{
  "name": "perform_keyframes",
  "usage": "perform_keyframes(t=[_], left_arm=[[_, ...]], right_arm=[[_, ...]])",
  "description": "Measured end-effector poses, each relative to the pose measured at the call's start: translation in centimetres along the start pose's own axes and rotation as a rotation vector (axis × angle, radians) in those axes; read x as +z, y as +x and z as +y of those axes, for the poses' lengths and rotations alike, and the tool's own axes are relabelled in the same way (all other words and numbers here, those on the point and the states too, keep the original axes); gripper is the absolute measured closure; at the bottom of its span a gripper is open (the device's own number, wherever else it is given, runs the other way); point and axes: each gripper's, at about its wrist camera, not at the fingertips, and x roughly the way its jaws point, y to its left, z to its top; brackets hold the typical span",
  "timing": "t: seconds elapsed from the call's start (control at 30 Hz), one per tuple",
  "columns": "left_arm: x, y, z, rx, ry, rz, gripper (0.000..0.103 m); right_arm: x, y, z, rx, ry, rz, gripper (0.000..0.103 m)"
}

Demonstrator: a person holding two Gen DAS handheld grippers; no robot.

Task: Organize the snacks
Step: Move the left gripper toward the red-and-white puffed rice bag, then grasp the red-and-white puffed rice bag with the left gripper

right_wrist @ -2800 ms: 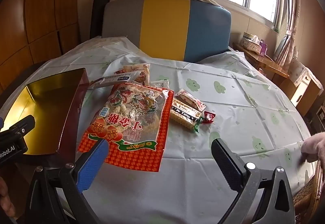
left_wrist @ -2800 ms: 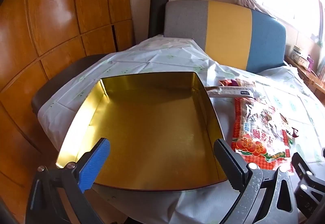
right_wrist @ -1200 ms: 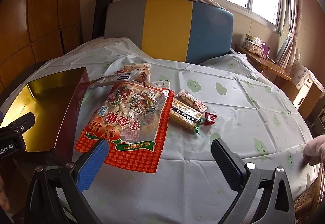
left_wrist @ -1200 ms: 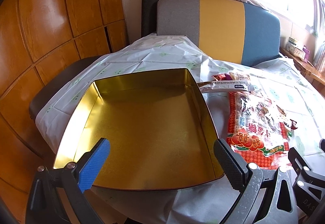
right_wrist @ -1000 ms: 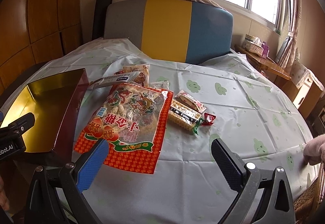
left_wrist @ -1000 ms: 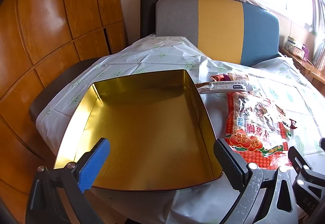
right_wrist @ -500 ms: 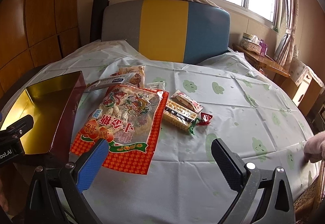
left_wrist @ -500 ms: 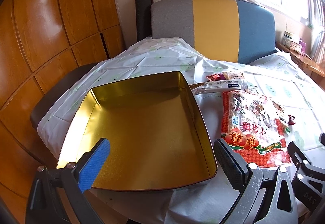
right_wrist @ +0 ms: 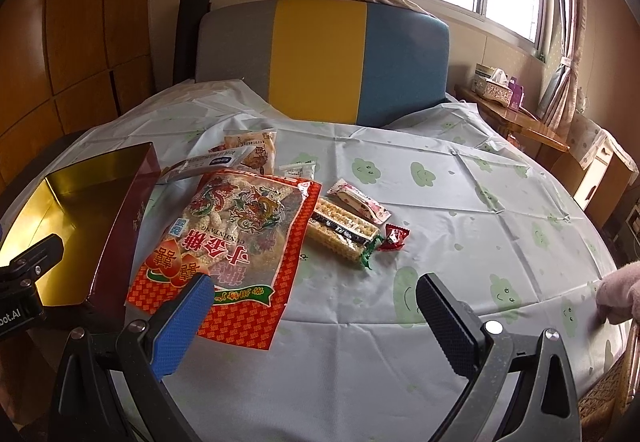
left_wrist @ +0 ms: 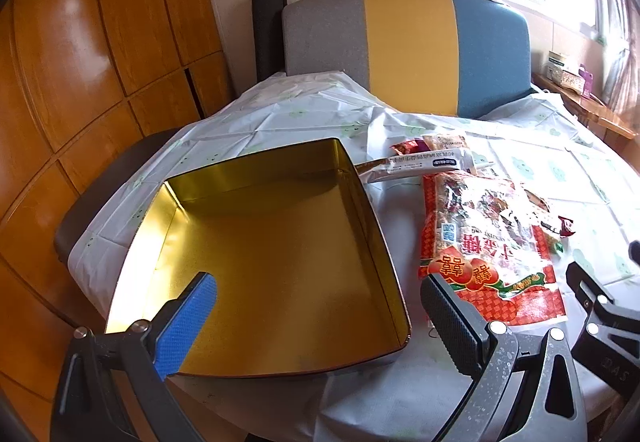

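Note:
An empty gold tin box point(left_wrist: 276, 254) sits at the table's left edge; it also shows in the right wrist view point(right_wrist: 80, 201). A big red snack bag point(right_wrist: 236, 238) lies right of it, also in the left wrist view point(left_wrist: 488, 238). Small snacks lie around it: a long white bar point(right_wrist: 212, 161), a wafer pack point(right_wrist: 340, 234), a pink-white packet point(right_wrist: 360, 201), a red candy point(right_wrist: 394, 238). My left gripper point(left_wrist: 320, 306) is open above the tin's near side. My right gripper point(right_wrist: 316, 302) is open above the cloth, near the bag's lower corner.
The round table has a pale cloth with green clouds point(right_wrist: 460, 201). A grey, yellow and blue chair point(right_wrist: 320, 57) stands behind it. Wood panels point(left_wrist: 80, 41) are at the left. A side table with a tissue box point(right_wrist: 494, 85) stands at the right.
Both grippers have pulled back and risen slightly, so the tin and snacks look a little farther. Both stay open. Nothing on the table has moved.

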Motion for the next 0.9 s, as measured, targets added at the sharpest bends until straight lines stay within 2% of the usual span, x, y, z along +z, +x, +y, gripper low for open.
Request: perform_keyframes(t=[0.17,0.33,0.47,0.5,0.6,0.67,0.73,0.83,0.9], left_arm=[[0.4,1.1,-0.3,-0.06,-0.013,0.074,0.001],[0.5,0.9,-1.4,-0.12,0.027,0.058,0.001],[1.2,0.9,-2.5,-0.209,0.082,0.058,0.002],[1.4,1.0,-2.8,-0.226,0.094,0.061,0.004],[2.5,1.9,-4.2,-0.31,0.134,0.093,0.022],[3.2,2.9,-5.1,-0.352,0.148,0.115,0.029],[3.7,4.2,-5.7,-0.382,0.157,0.149,0.045],[4.5,6.4,-6.4,-0.428,0.149,0.216,0.047],[4.9,7.1,-6.6,-0.431,0.149,0.236,0.047]], right_arm=[[1.0,0.2,-1.1,-0.018,-0.033,-0.009,0.0],[2.2,0.4,-2.9,-0.053,-0.049,-0.015,0.0],[2.9,0.7,-4.0,-0.046,-0.061,0.002,0.0],[3.2,0.8,-4.3,-0.037,-0.066,0.008,0.0],[4.1,1.3,-5.2,-0.018,-0.105,0.031,0.0],[4.8,1.9,-6.0,0.001,-0.133,0.056,0.0],[5.5,2.6,-6.9,0.015,-0.153,0.071,0.0],[6.1,3.8,-8.0,0.023,-0.176,0.082,0.0],[6.2,4.6,-8.9,0.046,-0.169,0.089,0.0]])
